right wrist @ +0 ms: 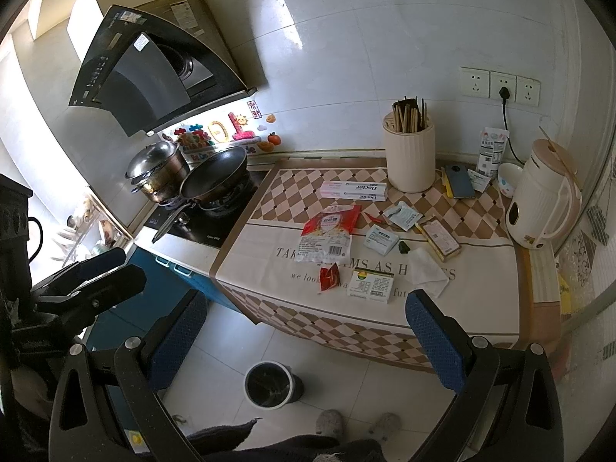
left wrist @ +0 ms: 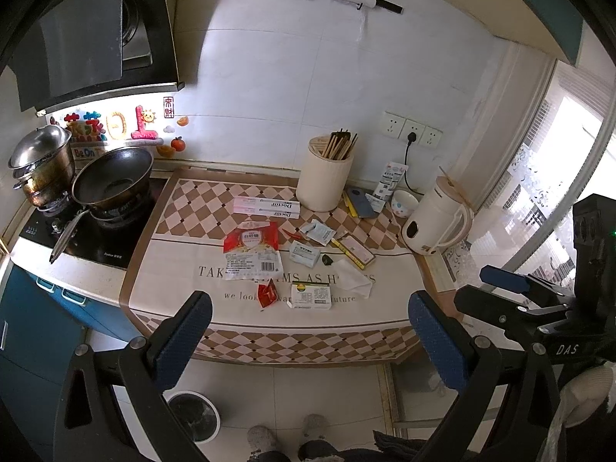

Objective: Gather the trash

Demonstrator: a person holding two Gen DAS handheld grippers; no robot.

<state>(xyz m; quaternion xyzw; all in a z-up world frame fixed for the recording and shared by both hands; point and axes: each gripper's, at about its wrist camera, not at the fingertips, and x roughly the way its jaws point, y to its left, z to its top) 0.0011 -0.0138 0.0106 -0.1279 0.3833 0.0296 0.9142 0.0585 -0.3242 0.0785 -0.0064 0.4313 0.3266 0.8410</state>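
Two tools, left tool (left wrist: 308, 331) and right tool (right wrist: 304, 331), hang spread and empty before the tabletop (left wrist: 389, 288). Trash there: two "Doctor" boxes (left wrist: 266, 206), red snack bag (left wrist: 252, 251), small red wrapper (left wrist: 266, 295). Bin (right wrist: 269, 384) on floor.

a kitchen with a white tiled wall (left wrist: 269, 77) behind the bench (left wrist: 435, 269), which wears a checked brown and cream cloth (left wrist: 215, 200). a black range hood (left wrist: 88, 38) hangs over the hob (left wrist: 104, 238) at the left, its lamp lighting colourful stickers (left wrist: 115, 125) on the tiles. blue cupboard fronts (left wrist: 34, 331) sit under the hob. three wall sockets (left wrist: 412, 129) are set side by side, one with a plug in it. strong daylight comes through a patterned window (left wrist: 546, 192) at the right. the floor (right wrist: 365, 385) is pale tile.
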